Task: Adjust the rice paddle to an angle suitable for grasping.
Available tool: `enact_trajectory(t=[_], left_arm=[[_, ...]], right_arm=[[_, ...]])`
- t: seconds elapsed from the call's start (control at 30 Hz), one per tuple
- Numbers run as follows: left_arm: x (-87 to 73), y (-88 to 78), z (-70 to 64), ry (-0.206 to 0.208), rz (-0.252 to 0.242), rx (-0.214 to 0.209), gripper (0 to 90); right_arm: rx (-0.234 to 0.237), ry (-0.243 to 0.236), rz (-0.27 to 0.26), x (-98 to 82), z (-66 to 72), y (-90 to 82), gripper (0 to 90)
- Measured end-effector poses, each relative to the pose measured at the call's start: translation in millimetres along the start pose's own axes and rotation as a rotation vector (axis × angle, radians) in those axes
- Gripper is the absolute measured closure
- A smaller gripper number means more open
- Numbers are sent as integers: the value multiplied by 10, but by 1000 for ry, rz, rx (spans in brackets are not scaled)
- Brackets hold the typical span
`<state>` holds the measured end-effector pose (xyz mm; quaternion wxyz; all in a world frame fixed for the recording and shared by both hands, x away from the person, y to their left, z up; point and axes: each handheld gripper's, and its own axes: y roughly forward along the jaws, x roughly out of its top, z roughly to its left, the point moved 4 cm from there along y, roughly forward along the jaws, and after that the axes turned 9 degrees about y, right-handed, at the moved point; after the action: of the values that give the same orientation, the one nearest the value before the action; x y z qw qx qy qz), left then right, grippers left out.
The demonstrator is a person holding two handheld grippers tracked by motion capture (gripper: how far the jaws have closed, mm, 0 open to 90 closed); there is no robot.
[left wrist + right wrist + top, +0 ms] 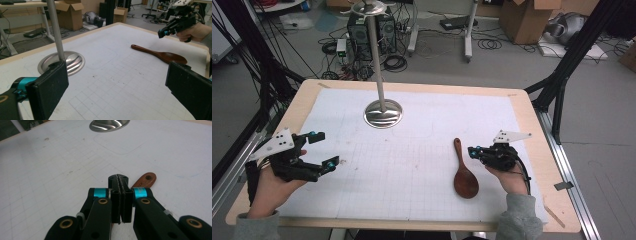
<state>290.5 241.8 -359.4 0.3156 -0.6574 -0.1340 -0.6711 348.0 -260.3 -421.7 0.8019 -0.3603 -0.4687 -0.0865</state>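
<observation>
spoon (464, 176): reddish-brown | mat (412, 170): white, faint grid | stand base (383, 113): silver

R gripper (471, 150) shut beside wooden spoon (464, 175); L gripper (324, 150) open, well apart

1. The spoon (464, 175) looks like dark reddish wood with a smooth, slightly glossy finish; it lies at about five o'clock from the stand.
2. The stand (383, 113) is polished metal — its round base is mirror-bright, and its pole (56, 30) is a duller satin grey.
3. The mat (412, 155) on the table is matt white, paper-like, printed with a faint grid and lightly smudged.
4. The table (302, 100) rim shows pale, matt wood.
5. The left gripper (320, 149) and right gripper (473, 150) are matt black plastic with glossy teal bands — the pads (51, 87) look finely rough, and brass-coloured rivets show on the right one.
</observation>
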Motion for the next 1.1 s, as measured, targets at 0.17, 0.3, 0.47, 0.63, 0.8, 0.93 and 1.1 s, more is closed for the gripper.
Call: enact_trajectory(t=[0.17, 0.3, 0.47, 0.63, 0.8, 0.93, 1.1], left_arm=[[-13, 3, -10, 1, 8, -2, 51], [-15, -2, -12, 2, 9, 0, 51], [-22, -4, -15, 2, 11, 0, 51], [-43, -6, -25, 3, 27, 0, 51], [-61, -17, -28, 1, 34, 0, 51], [-76, -28, -26, -3, 39, 5, 51], [-85, -53, -29, -4, 41, 6, 51]], right_arm=[[-11, 4, 19, -51, -61, 110, 892], [-2, 9, 36, -82, -81, 160, 892], [1, 44, 37, -105, -121, 193, 892], [-22, 44, 64, -128, -149, 243, 892], [-40, 52, 87, -151, -189, 275, 893], [-48, 58, 101, -166, -216, 304, 892], [-65, 58, 122, -189, -236, 361, 893]])
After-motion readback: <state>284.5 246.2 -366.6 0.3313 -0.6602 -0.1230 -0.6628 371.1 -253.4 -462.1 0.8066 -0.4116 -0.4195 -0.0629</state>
